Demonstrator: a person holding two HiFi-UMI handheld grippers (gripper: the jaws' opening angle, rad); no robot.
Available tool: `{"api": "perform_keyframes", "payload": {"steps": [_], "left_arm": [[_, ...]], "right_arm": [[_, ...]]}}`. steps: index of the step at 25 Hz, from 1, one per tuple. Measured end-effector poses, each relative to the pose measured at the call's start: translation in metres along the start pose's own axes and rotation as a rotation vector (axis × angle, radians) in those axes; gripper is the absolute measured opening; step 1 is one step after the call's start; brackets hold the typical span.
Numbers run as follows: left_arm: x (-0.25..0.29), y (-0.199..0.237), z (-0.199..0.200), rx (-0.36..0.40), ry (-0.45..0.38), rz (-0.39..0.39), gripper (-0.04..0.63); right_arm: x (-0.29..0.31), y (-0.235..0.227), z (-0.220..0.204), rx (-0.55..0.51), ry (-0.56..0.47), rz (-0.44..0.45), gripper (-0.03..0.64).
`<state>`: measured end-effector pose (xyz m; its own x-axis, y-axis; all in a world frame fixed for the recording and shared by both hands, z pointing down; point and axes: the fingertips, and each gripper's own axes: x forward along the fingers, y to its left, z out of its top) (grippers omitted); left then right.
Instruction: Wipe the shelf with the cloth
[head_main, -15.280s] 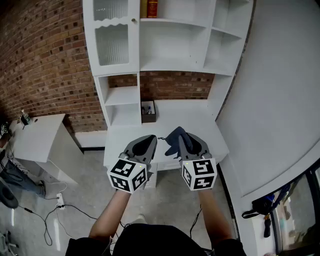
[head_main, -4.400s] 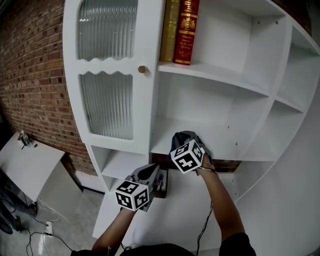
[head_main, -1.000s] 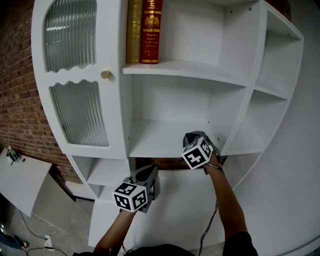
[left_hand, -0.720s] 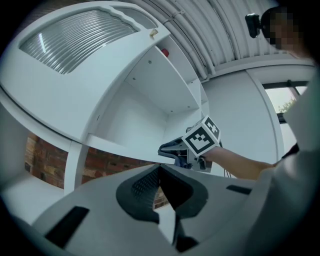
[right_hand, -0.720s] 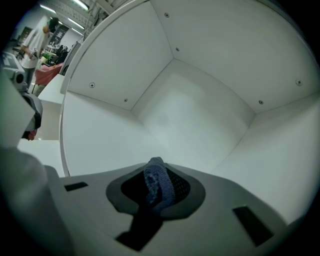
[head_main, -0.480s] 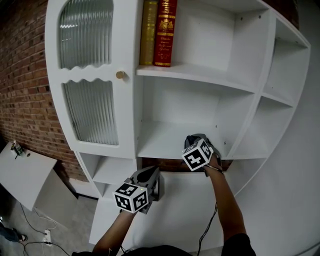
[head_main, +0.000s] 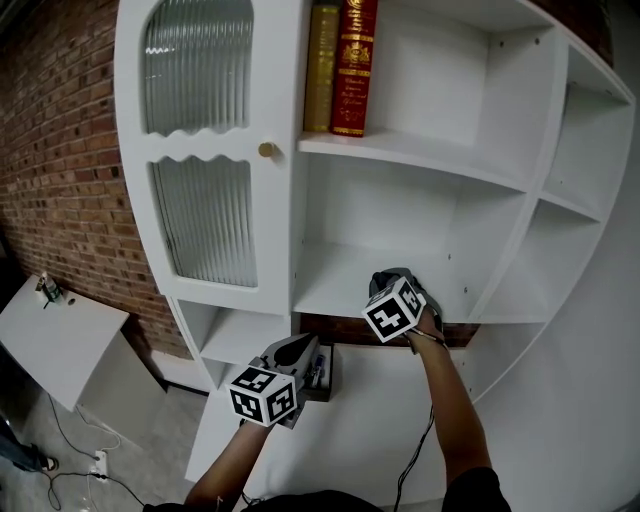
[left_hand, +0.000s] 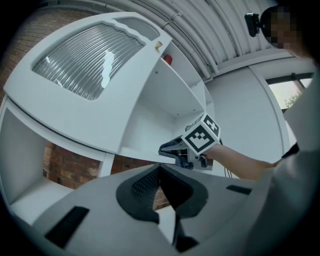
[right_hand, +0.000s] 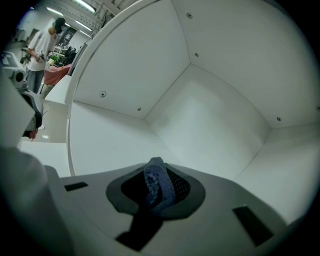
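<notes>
While tight in R tongs (right_hand: 160, 196) — blue knit cloth (right_hand: 156, 180), bunched.

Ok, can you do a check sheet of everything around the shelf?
Surface: shelf white, bare where visible.
Job's things: blue cloth pinched in right claw.
Clutter: two books one shelf up; dark box on desk below.
Claws: right claw shut on cloth at shelf's front; left claw shut, empty, held low.
Cables: one lower left; one hanging below right claw.
Surroundings: brick wall, ribbed glass door, a person far off.
</notes>
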<state>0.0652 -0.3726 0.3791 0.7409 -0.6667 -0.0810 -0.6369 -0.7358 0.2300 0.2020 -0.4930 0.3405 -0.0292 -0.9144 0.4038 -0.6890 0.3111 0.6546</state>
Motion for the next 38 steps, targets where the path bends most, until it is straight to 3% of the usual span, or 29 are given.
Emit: {"api": "perform_keyframes", "payload": {"steps": [38], "left_arm": [[-0.086,0.056,0.025,0.010,-0.060,0.202,0.015]], "right_arm": [[0.017,0.099,0.105,-0.112,-0.116,0.134,0.066]]}}
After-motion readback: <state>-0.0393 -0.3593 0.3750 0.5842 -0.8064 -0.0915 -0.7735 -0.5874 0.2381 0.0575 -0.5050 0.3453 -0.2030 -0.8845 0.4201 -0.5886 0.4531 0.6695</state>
